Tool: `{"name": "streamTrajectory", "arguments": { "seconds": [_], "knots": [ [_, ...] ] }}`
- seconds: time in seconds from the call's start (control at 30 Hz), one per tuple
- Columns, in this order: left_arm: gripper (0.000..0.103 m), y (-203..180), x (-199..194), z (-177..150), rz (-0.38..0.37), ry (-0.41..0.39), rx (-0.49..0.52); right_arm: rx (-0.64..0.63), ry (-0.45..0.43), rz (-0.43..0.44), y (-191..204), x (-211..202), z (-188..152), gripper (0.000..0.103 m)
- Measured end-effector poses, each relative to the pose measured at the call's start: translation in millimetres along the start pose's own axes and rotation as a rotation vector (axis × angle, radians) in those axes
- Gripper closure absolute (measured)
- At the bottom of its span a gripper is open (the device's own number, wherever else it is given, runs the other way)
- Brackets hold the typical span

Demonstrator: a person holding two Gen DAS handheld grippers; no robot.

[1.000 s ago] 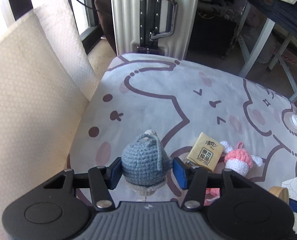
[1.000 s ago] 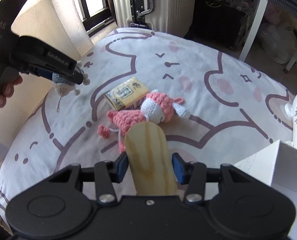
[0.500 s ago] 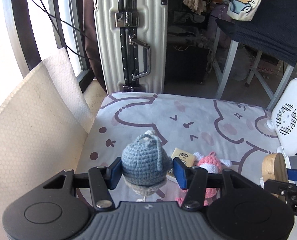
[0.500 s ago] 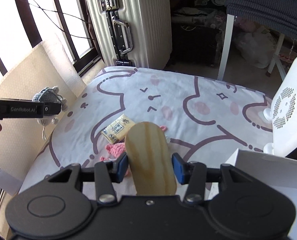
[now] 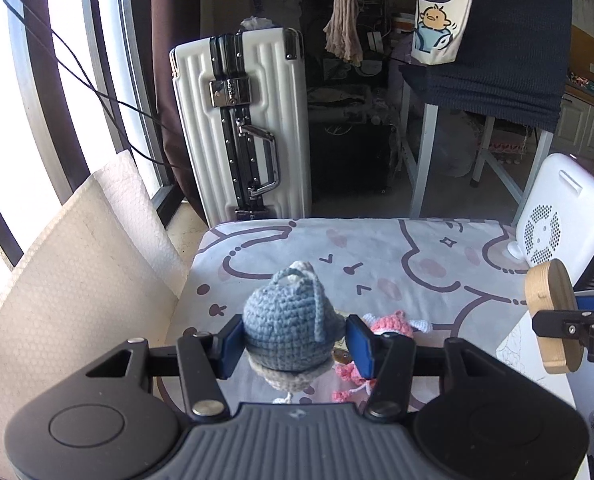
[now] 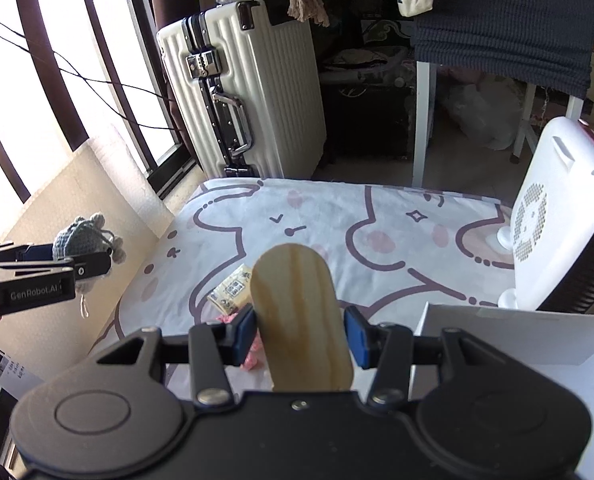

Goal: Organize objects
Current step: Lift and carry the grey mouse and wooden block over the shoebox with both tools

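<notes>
My left gripper (image 5: 295,338) is shut on a blue-grey crochet toy (image 5: 289,328) and holds it above the cartoon-print bed sheet (image 5: 417,256). It also shows at the left of the right wrist view, toy (image 6: 77,240) in its jaws. My right gripper (image 6: 299,334) is shut on a flat oval wooden box (image 6: 301,320), held in the air; the box shows edge-on in the left wrist view (image 5: 551,316). A pink crochet toy (image 5: 389,322) and a yellow tissue pack (image 6: 231,290) lie on the sheet below.
A white suitcase (image 5: 241,128) stands beyond the bed's far end. A white fan heater (image 5: 557,224) sits at the right edge. A white box (image 6: 513,332) is at the near right. Beige bubble wrap (image 5: 69,272) lines the left side by the window.
Both grippers have risen and tilted up with their loads, so the sheet and the objects on it sit lower and farther away. Neither grip has changed.
</notes>
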State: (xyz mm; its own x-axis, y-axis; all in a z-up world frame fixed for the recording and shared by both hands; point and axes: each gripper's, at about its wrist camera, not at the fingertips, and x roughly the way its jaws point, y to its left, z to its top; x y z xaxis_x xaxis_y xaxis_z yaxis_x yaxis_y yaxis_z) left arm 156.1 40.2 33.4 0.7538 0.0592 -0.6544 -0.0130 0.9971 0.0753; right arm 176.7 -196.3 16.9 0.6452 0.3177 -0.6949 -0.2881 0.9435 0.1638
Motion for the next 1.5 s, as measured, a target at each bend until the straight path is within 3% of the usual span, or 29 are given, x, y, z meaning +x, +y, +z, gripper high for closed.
{"name": "streamTrajectory", "arguments": {
  "seconds": [0.3, 0.8, 1.5],
  "knots": [
    [0.049, -23, -29, -2, -0.029, -0.061, 0.029, 0.009, -0.034, -0.001, -6, -20, -4, 0.055],
    [0.049, -61, -34, 9, -0.105, -0.071, 0.056, 0.058, -0.081, -0.037, -30, -45, -5, 0.055],
    [0.049, -166, -37, 17, -0.301, -0.132, 0.188, 0.181, -0.112, -0.167, -118, -94, -30, 0.055]
  ]
}}
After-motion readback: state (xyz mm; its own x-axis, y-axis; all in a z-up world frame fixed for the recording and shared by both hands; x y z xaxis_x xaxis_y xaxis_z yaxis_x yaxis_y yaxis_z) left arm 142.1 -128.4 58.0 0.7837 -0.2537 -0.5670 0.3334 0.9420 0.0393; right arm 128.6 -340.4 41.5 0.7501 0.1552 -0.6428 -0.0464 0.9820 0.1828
